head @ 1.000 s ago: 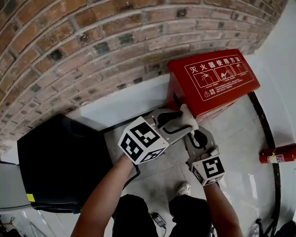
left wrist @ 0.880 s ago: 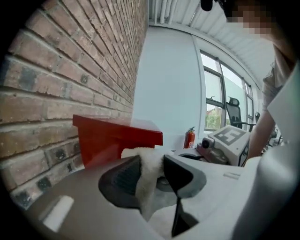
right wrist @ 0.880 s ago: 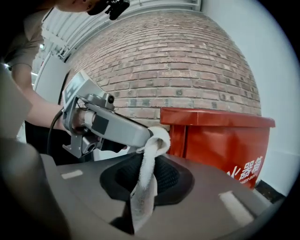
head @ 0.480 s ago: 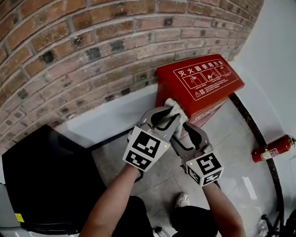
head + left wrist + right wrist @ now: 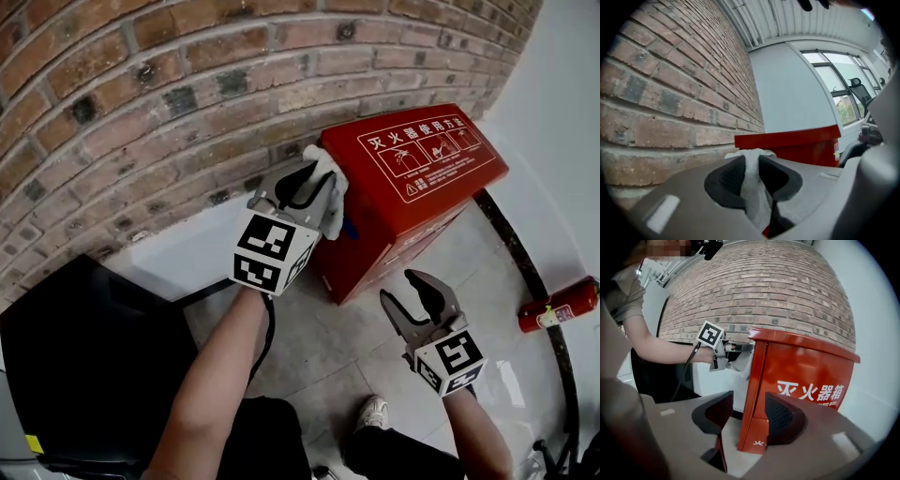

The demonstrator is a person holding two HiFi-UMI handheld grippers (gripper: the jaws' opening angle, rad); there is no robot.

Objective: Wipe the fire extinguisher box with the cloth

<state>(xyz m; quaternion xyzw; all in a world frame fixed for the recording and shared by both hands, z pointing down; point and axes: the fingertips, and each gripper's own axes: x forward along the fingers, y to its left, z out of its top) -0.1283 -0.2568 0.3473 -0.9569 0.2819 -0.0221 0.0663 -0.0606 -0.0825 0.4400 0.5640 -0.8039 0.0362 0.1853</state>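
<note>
The red fire extinguisher box (image 5: 412, 178) stands on the floor against the brick wall, its slanted lid printed in white. My left gripper (image 5: 314, 183) is shut on a white cloth (image 5: 330, 187) and holds it at the lid's upper left corner; the left gripper view shows the cloth (image 5: 754, 197) pinched between the jaws, with the box (image 5: 797, 143) beyond. My right gripper (image 5: 403, 289) hangs low in front of the box. Its jaws have just been closing a little but stand open with nothing between them. The right gripper view looks past them at the box's front (image 5: 806, 371).
A brick wall (image 5: 187, 84) with a white base strip runs behind the box. A black cabinet (image 5: 84, 356) stands at the left. A red fire extinguisher (image 5: 562, 305) lies on the tiled floor at the right beside a black hose (image 5: 511, 244). My shoe (image 5: 375, 408) is below.
The left gripper has carried the cloth up and left to the box's top corner. The right gripper has come off the cloth, opened and dropped back to the lower right.
</note>
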